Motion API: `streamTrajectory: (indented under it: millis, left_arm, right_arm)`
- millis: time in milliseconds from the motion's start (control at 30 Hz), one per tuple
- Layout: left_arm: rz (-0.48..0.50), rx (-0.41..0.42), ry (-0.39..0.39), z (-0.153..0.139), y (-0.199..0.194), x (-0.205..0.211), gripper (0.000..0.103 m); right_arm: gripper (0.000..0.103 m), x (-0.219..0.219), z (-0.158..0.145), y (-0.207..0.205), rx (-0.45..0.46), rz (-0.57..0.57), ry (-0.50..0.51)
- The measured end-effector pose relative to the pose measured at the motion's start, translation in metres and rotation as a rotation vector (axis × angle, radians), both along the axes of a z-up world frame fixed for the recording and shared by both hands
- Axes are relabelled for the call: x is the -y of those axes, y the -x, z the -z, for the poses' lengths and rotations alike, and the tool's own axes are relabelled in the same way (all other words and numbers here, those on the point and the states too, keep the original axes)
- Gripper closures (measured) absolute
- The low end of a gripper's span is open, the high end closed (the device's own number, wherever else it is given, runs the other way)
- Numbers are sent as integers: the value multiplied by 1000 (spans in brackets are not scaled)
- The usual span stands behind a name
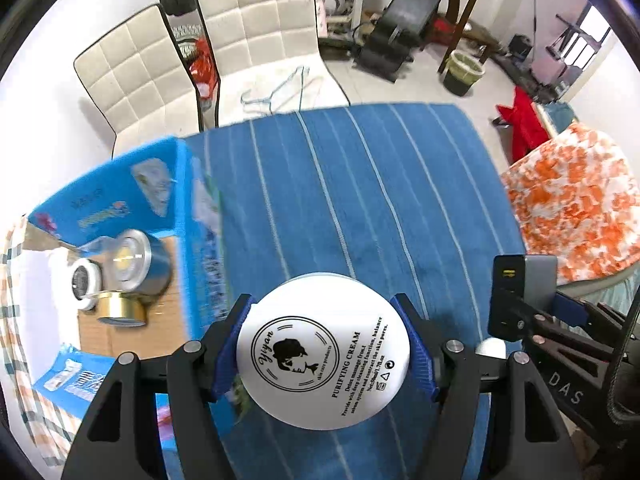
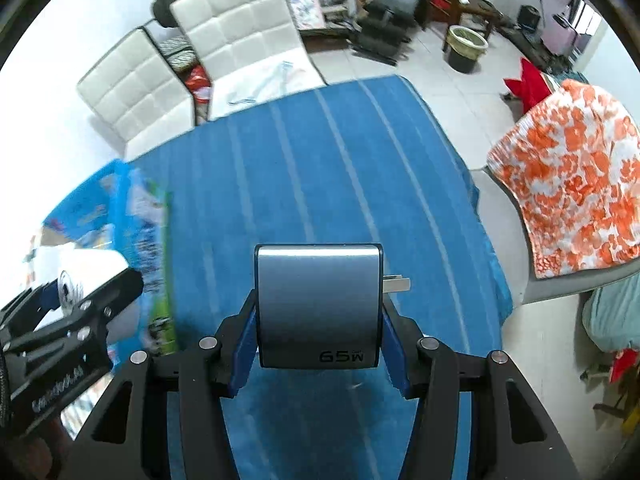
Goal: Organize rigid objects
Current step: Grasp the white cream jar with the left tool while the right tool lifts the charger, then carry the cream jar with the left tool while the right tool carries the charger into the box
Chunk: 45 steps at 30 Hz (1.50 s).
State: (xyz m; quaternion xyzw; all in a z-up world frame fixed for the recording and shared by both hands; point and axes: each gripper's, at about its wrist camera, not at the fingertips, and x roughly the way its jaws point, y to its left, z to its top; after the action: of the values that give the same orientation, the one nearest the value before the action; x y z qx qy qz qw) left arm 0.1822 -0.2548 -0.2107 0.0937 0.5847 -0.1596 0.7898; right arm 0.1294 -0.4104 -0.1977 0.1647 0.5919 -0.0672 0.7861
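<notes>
My left gripper (image 1: 324, 350) is shut on a round white cream jar (image 1: 323, 350) with black print, held above the blue striped cloth (image 1: 360, 200). My right gripper (image 2: 318, 312) is shut on a grey 65W charger block (image 2: 318, 304) with its plug prongs pointing right. The charger also shows in the left wrist view (image 1: 524, 292), to the right of the jar. An open blue box (image 1: 176, 216) stands at the left and holds a silver tin (image 1: 132, 264), a gold tin (image 1: 120, 308) and a small white jar (image 1: 84, 280).
Two white padded chairs (image 1: 256, 32) stand behind the table. A chair with an orange-and-white cloth (image 1: 576, 208) is at the right. A weight bench (image 1: 408, 16) and a bin (image 1: 464, 70) are on the floor beyond.
</notes>
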Motion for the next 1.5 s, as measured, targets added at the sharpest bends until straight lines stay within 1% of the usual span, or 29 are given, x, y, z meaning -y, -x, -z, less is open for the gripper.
streamTrajectory:
  millis: [33, 67, 133, 233, 300, 367, 467, 533, 633, 833, 967, 1033, 1133, 1267, 1300, 1433, 1500]
  left_arm:
    - [0, 12, 9, -9, 3, -11, 36]
    - [-1, 20, 14, -11, -4, -21, 36]
    - [-14, 40, 20, -23, -4, -37, 36]
    - [-41, 53, 45, -38, -1, -68, 36]
    - [-57, 57, 49, -44, -1, -76, 36]
    - [-74, 72, 50, -53, -1, -95, 36]
    - [-100, 109, 22, -66, 2, -122, 36]
    - [-121, 131, 8, -77, 5, -149, 36]
    - [-144, 159, -10, -86, 7, -173, 36]
    - [-177, 171, -21, -91, 5, -218, 36]
    - [-184, 165, -14, -88, 1, -238, 36]
    - [-187, 162, -8, -85, -2, -246, 36]
    - [-189, 135, 3, -74, -8, -258, 36]
    - [-218, 47, 33, -42, -23, -281, 36]
    - [-230, 15, 41, -30, -28, -288, 36]
    - [-250, -69, 47, 6, -43, -304, 36]
    - [-245, -97, 40, 21, -48, -306, 36]
  right_arm:
    - [47, -11, -9, 3, 15, -13, -7]
    - [47, -20, -16, 4, 26, -25, -11]
    - [47, -41, -29, 6, 45, -44, -24]
    - [47, -73, -43, 4, 68, -77, -47]
    - [47, -94, -51, 1, 83, -98, -51]
    - [47, -120, -59, -3, 98, -128, -65]
    - [47, -151, -66, -10, 108, -161, -75]
    - [47, -172, -68, -14, 109, -182, -85]
    - [47, -198, -72, -20, 113, -207, -87]
    - [47, -234, -71, -30, 109, -230, -86]
    - [47, -245, -55, -40, 77, -208, -115]
    - [47, -248, -39, -47, 50, -195, -144]
    - [47, -255, -12, -58, -5, -179, -168]
    - [47, -264, 31, -75, -85, -158, -166]
    - [47, -266, 42, -80, -106, -155, -166]
    - [47, -274, 74, -94, -161, -139, -158]
    - [47, -279, 85, -101, -182, -139, -149]
